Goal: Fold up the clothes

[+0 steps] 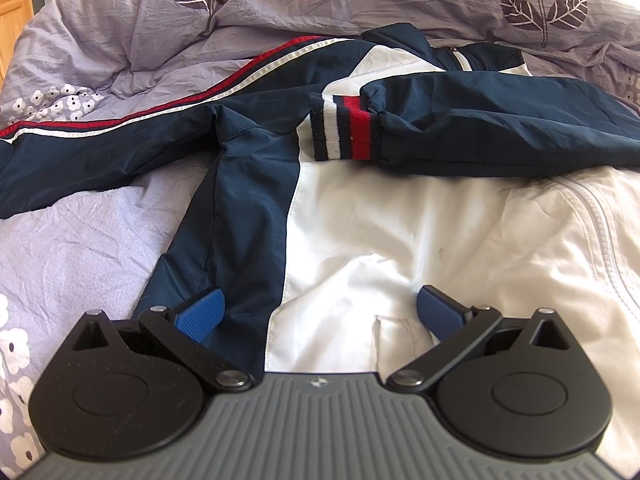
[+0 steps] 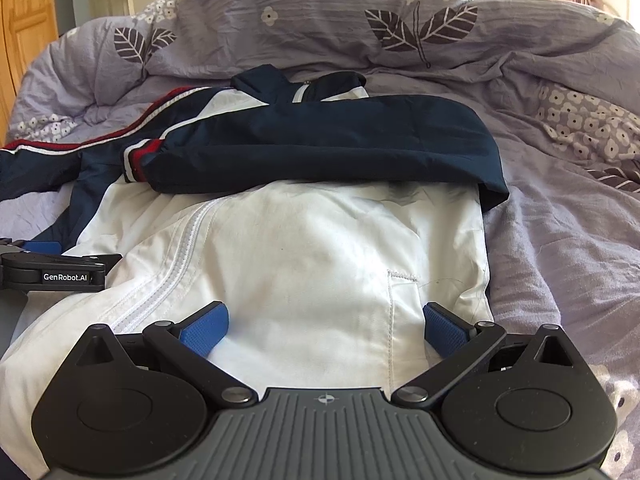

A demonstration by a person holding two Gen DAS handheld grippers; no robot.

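Note:
A navy and white zip jacket (image 1: 360, 232) lies front up on the bed, collar at the far end. It also shows in the right wrist view (image 2: 304, 240). Its right sleeve (image 2: 320, 148) is folded across the chest, with the striped cuff (image 1: 344, 128) pointing left. The other sleeve (image 1: 100, 148), with red and white stripes, stretches out to the left. My left gripper (image 1: 320, 308) is open just above the hem, over the navy and white seam. My right gripper (image 2: 324, 328) is open above the white hem near the pocket (image 2: 404, 312). The left gripper (image 2: 52, 268) shows at the left edge of the right wrist view.
A rumpled lilac duvet (image 2: 400, 28) with leaf and flower prints is bunched up at the far end and right side. The lilac sheet (image 1: 80, 248) lies flat left of the jacket. A wooden door (image 2: 24, 20) stands at the far left.

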